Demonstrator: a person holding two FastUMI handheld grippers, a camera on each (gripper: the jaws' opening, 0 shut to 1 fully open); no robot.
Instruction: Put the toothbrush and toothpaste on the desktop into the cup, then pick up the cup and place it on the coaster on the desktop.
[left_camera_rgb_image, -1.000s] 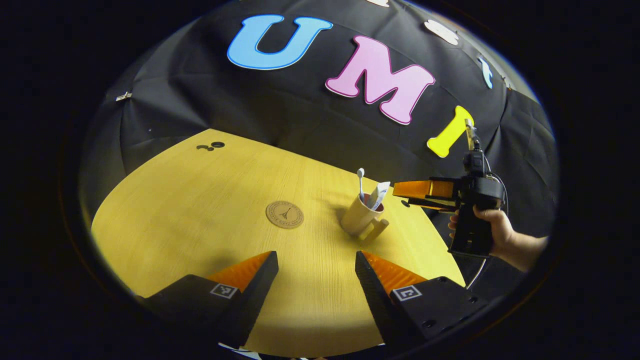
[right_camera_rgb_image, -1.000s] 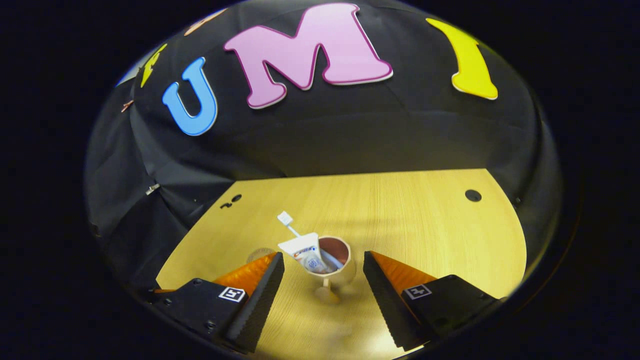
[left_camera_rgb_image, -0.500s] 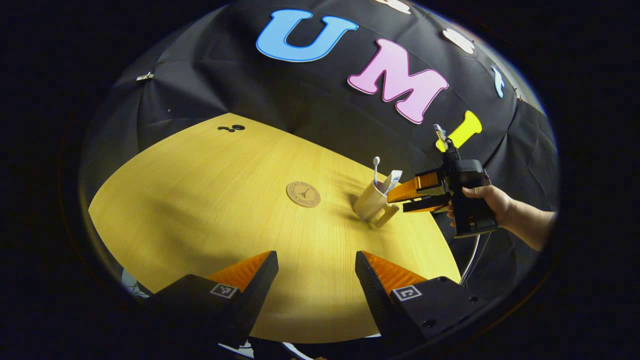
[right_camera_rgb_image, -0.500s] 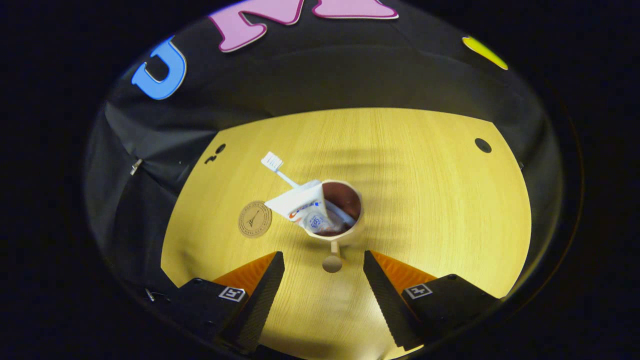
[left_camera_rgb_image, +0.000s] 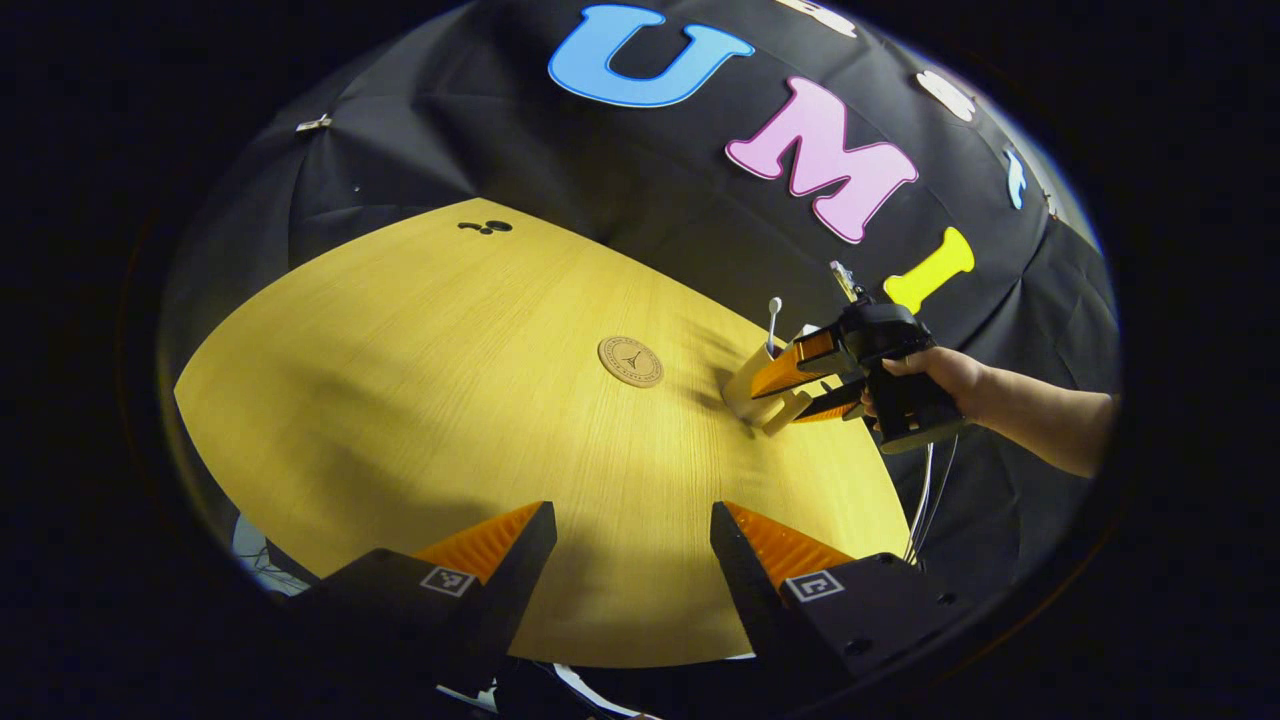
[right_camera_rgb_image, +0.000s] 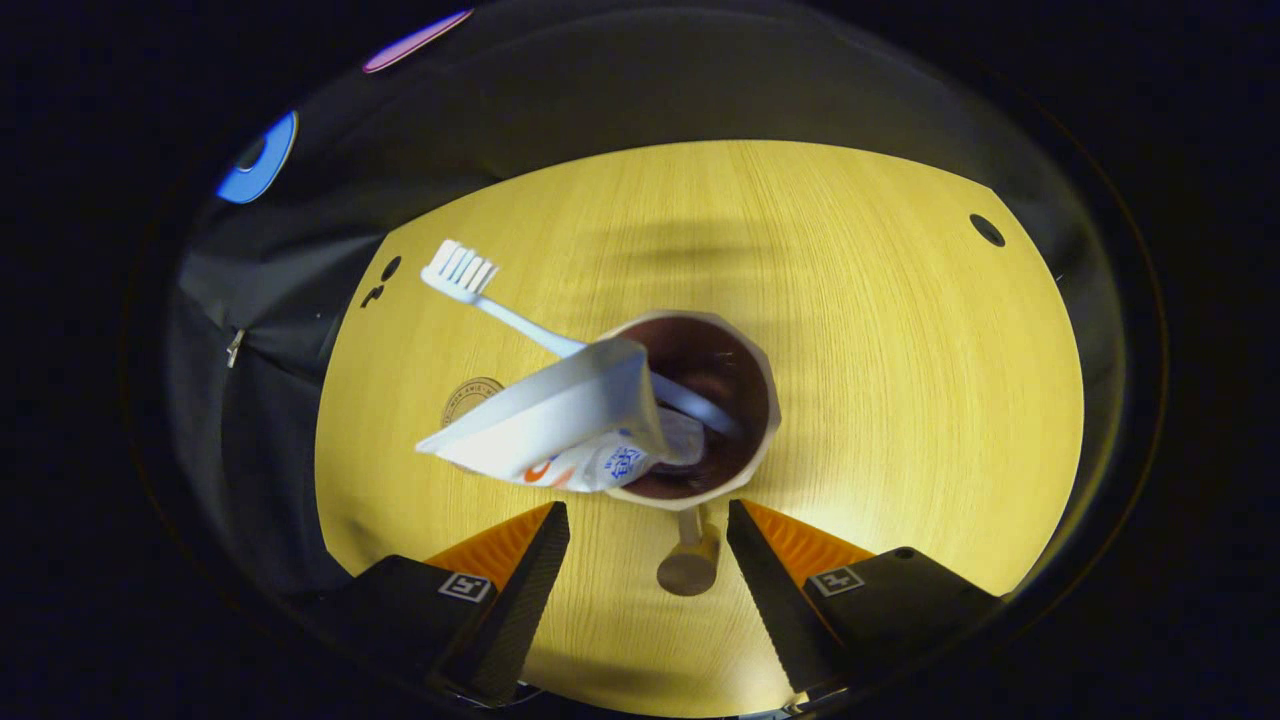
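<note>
A beige cup (right_camera_rgb_image: 745, 400) with a dark inside stands on the yellow wooden desktop (right_camera_rgb_image: 900, 350). A white toothbrush (right_camera_rgb_image: 500, 305) and a white toothpaste tube (right_camera_rgb_image: 550, 420) lean out of it to the left. Its handle (right_camera_rgb_image: 690, 560) points toward my right gripper (right_camera_rgb_image: 648, 545), which is open with the handle between its fingers, not touching. A round brown coaster (left_camera_rgb_image: 631, 360) lies left of the cup (left_camera_rgb_image: 748, 385); part of the coaster (right_camera_rgb_image: 468, 394) peeks out behind the tube. My left gripper (left_camera_rgb_image: 633, 545) hangs open over the near desk edge, far from the cup.
A hand (left_camera_rgb_image: 925, 370) holds the right gripper (left_camera_rgb_image: 815, 380) at the desk's right side, a cable hanging below it. Small dark holes (left_camera_rgb_image: 486, 227) mark the far left of the desktop, and another hole (right_camera_rgb_image: 987, 230) sits at the far right in the right gripper view.
The right gripper has come down and closer to the cup, so the handle now lies between its open fingers. The left gripper has drawn back and tilted a little.
</note>
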